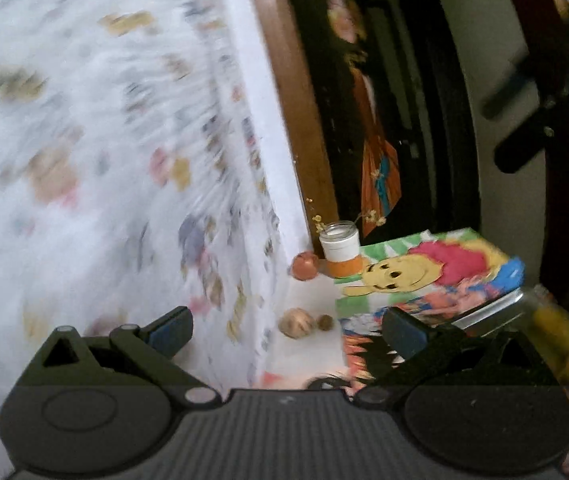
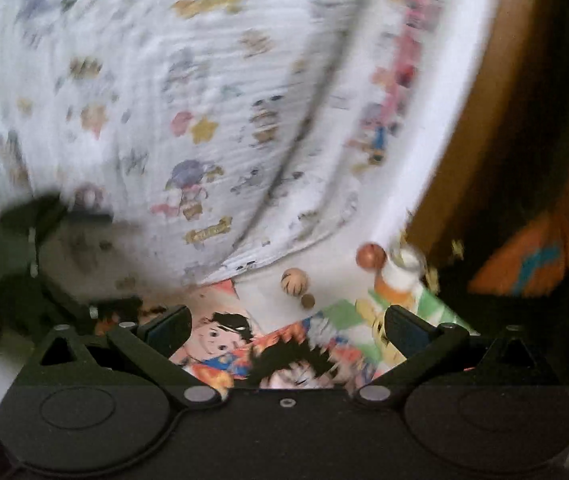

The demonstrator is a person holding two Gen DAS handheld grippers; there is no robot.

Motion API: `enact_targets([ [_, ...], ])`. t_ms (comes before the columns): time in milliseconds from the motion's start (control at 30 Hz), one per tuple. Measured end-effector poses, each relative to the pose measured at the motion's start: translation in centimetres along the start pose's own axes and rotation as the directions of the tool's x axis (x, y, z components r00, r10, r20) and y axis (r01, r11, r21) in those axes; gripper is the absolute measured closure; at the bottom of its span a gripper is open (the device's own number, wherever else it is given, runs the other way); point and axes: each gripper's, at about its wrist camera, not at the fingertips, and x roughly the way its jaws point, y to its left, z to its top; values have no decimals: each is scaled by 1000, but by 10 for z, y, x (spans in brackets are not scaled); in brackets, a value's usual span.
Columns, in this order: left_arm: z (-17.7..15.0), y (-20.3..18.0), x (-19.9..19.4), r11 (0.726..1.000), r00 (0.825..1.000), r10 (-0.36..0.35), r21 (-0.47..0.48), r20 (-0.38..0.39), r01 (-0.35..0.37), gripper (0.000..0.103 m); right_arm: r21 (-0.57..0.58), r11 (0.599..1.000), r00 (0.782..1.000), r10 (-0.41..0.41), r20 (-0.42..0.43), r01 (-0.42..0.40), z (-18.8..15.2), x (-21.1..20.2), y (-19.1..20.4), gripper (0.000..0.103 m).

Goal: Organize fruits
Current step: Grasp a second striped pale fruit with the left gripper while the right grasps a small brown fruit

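Only the left wrist view shows a blurred yellow bottle (image 1: 564, 340) at the right edge. Both the left tool (image 1: 284, 330) and right tool (image 2: 286, 330) stand wide and empty. The red fruit (image 1: 304, 266) lies well ahead, touching a white jar (image 1: 339, 242), with a pale striped ball (image 1: 295, 322) nearer.

Left wrist view. White patterned cloth (image 1: 84, 140) fills the left of the frame. Round reddish-brown fruit (image 1: 304, 266) lies at centre, touching the cloth's edge; white-and-orange lidded jar (image 1: 340, 250) stands just right, upon the cartoon-printed board (image 1: 424, 276). Pale striped round fruit (image 1: 294, 322) and small brown nut (image 1: 325, 322) lie below.
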Motion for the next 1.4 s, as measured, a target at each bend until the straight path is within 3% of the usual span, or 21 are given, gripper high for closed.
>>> enact_targets([
  [100,7,-14,19,992,1000,2,129,11,-3,0,-104,994,999,35,0,-34,3,26,-15,1],
  [200,8,-28,44,963,999,-32,267,-5,32,0,-235,968,996,86,2,-83,-2,56,-28,1],
  [333,2,-50,88,894,997,-59,441,-55,78,0,-442,890,992,125,3,-111,-20,109,-41,1],
  [400,-1,-61,115,853,992,-65,511,-105,110,0,-490,863,990,140,-6,-125,-28,136,-48,1],
  [700,-36,-78,230,703,964,21,690,-266,175,0,-361,882,952,295,-77,-303,-44,256,-86,10],
  [867,-56,-80,261,639,955,58,746,-291,188,1,-347,878,944,313,-103,-329,-53,305,-92,22],
  [1067,-62,-83,289,627,947,57,750,-315,211,5,-309,867,920,372,-124,-392,-65,348,-94,33],
  [1300,-54,-77,314,670,943,80,718,-322,188,13,-284,863,908,397,-133,-419,-69,373,-92,50],
  [1400,-52,-76,320,670,941,80,717,-330,194,17,-283,858,904,405,-140,-428,-70,379,-92,56],
])
